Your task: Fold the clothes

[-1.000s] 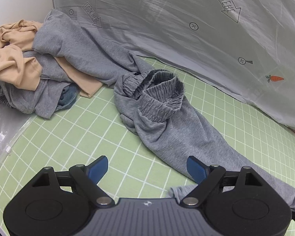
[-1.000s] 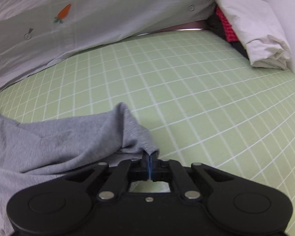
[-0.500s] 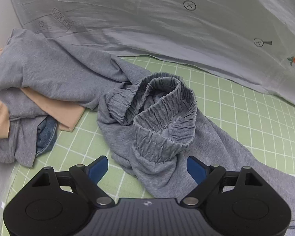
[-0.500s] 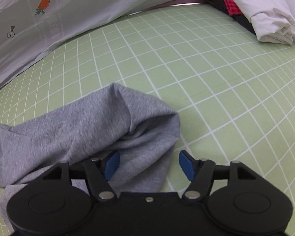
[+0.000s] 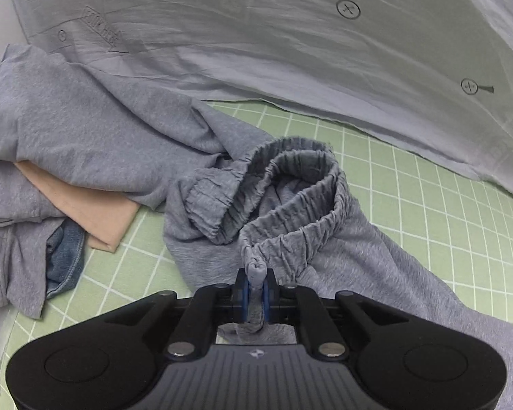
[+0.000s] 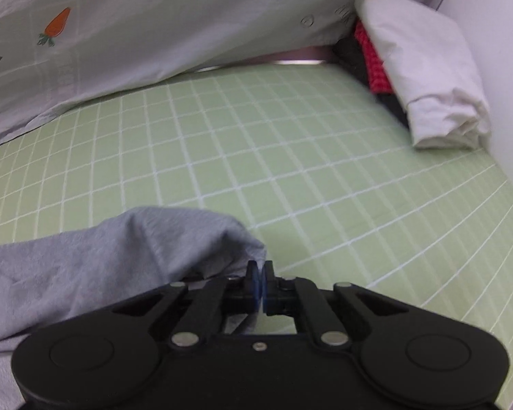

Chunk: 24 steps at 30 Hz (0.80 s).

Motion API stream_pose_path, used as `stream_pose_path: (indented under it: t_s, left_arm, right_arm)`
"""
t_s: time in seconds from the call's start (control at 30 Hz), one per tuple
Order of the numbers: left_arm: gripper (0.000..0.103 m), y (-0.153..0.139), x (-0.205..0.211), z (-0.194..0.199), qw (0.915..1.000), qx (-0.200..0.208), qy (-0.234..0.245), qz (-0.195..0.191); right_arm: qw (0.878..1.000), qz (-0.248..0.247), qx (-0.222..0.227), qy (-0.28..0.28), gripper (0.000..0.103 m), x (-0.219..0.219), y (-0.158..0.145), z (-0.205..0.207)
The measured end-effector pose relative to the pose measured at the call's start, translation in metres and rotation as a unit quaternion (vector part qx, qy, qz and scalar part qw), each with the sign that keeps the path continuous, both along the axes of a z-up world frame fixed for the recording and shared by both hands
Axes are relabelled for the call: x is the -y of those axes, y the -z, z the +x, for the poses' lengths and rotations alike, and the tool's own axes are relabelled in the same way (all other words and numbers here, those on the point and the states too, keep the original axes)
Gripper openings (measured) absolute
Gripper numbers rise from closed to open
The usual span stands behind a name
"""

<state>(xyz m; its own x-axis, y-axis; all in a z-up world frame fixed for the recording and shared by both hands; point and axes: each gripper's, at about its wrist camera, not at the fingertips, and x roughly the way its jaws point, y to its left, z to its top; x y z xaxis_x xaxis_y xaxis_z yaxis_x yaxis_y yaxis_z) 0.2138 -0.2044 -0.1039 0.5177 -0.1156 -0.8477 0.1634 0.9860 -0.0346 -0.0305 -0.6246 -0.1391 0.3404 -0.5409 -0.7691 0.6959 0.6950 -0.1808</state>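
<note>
Tongs on both sides are pinching the same garment, a pair of grey sweatpants (image 5: pixel 342 259) that is lying across the green grid mat (image 5: pixel 427 205) covering the desk. The left tongs (image 5: pixel 254 290) are sitting closed on a bunched fold of the gathered elastic waistband (image 5: pixel 301 177), with the grey cloth squeezed between the blue pads (image 5: pixel 244 295) and poking up just above them. The waistband itself is standing open in a crumpled ring just beyond the tips, and one leg is trailing away to the right along the mat.

The right tongs (image 6: pixel 259 282) are also sitting closed, gripping the edge of the grey sweatpants (image 6: pixel 102 256) at the far end of a leg; the fabric is humping up to the left of the tips and draping down toward the lower left of the right wrist view.

To the left of the waistband, a heap of other clothes is lying: a grey top (image 5: pixel 85 130) is spreading over a beige garment (image 5: pixel 95 212), and a bit of blue denim (image 5: pixel 63 259) is peeking out beneath them. A pale printed sheet (image 5: pixel 290 51) with carrots and arrow marks is hanging along the back edge of the mat. In the right wrist view, a folded white cloth (image 6: pixel 424 78) is resting on a red knitted piece (image 6: pixel 372 65) and something dark in the far right corner, well apart from the sweatpants.
</note>
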Motion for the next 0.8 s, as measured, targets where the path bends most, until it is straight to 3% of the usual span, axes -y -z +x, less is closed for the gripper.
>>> stream_pose_path:
  t_s: [0.23,0.37,0.53,0.67,0.7,0.77,0.8]
  left_arm:
    - [0.008,-0.048,-0.052,-0.062,0.9974,0.034,-0.062,-0.015]
    - [0.008,-0.067,-0.088,-0.11,0.9931,0.044,-0.107,-0.018]
    - [0.008,-0.068,-0.138,-0.162,0.9832,0.036,-0.179,-0.001]
    - [0.009,-0.052,-0.176,-0.184,0.9686,0.001,-0.248,0.007]
    - [0.011,-0.047,-0.185,-0.189,0.9644,-0.01,-0.264,0.008]
    - [0.017,-0.039,-0.193,-0.195,0.9584,-0.025,-0.284,0.012]
    - [0.019,-0.04,-0.19,-0.195,0.9586,-0.022,-0.283,0.016]
  right_arm:
    - [0.989,-0.141,0.014,-0.034,0.002,0.029,-0.048,0.004]
    - [0.983,-0.173,0.043,-0.05,0.002,0.018,-0.069,-0.007]
    - [0.984,-0.148,0.066,-0.07,0.002,-0.01,-0.069,-0.035]
    - [0.991,-0.078,0.073,-0.081,0.005,-0.032,-0.048,-0.061]
    - [0.993,-0.053,0.071,-0.08,0.01,-0.037,-0.041,-0.066]
    - [0.995,-0.006,0.069,-0.076,0.035,-0.046,-0.027,-0.076]
    - [0.995,0.013,0.069,-0.072,0.038,-0.05,-0.021,-0.081]
